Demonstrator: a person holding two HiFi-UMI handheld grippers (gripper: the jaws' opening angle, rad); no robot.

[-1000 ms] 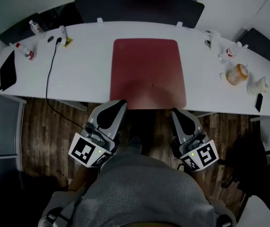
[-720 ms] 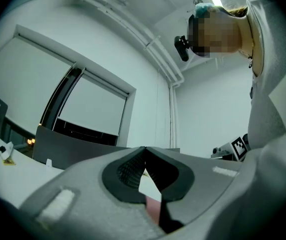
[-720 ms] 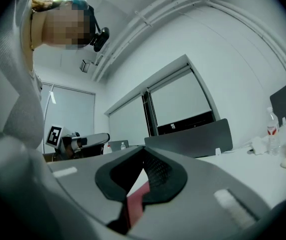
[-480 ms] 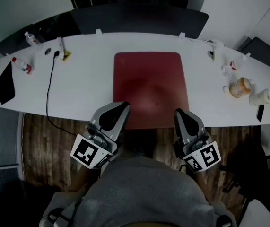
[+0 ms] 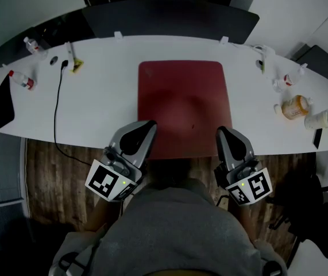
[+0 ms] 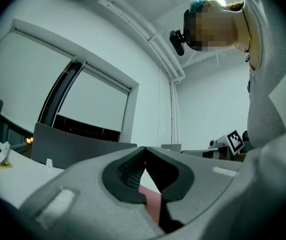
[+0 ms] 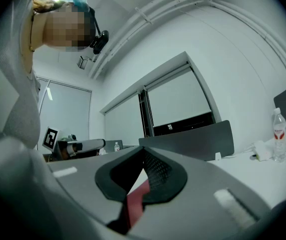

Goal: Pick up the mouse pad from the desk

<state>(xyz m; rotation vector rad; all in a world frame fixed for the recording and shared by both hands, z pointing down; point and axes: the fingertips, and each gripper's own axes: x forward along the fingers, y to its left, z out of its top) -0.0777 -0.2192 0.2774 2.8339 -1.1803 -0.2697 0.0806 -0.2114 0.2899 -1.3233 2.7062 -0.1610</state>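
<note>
Mouse pad (image 5: 182, 105), dark red and rectangular, lies flat in the middle of the white bench (image 5: 95, 102), its near edge reaching the bench's front edge and perhaps a little over it. The left gripper (image 5: 146, 126) and right gripper (image 5: 224, 133) hang just before that edge, one at each near corner. Both pairs of jaws are clenched tip to tip with nothing between them, and each gripper view shows only a red strip of pad beyond the closed tips. The pad looks thin, light and limp, probably with a grippy underside, so it should droop once lifted rather than stay flat. The near edge or a near corner seems the best hold; the jaws must part first. A black cable (image 5: 57, 105) lies well apart, to the left.
</note>
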